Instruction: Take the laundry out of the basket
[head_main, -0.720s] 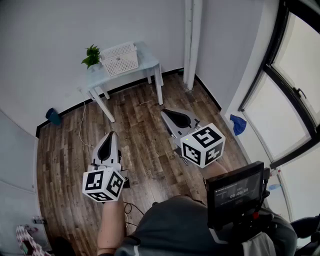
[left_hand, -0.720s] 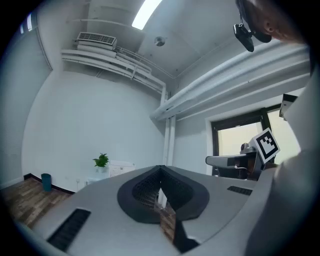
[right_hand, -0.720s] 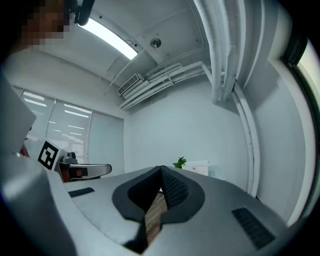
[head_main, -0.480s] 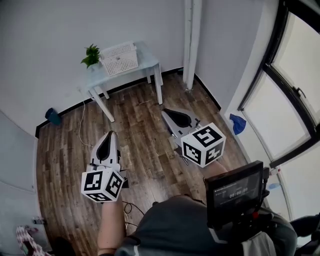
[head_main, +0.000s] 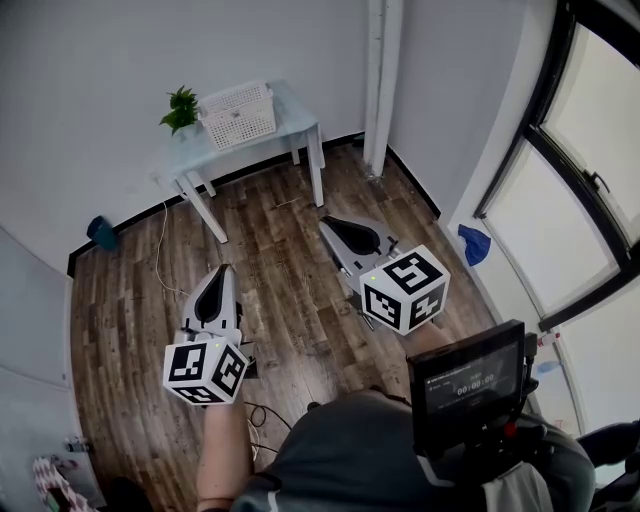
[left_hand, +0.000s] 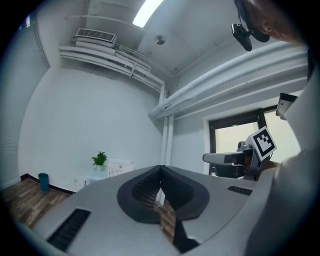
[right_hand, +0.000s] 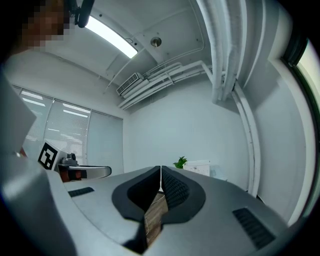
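While left claw (head_main: 224, 270) and right claw (head_main: 326, 223) are clenched empty, basket (head_main: 240, 116) on table (head_main: 298, 112) well ahead of both

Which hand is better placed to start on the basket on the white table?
Right, marginally. The right tool is held further forward toward the table than the left tool. Both are shut, empty and far from the basket, so the person would probably have to step closer first.

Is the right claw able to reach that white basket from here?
Probably not yet: the right claw hangs well short of the basket on the table. Only wood floor lies between, so stepping closer should do.
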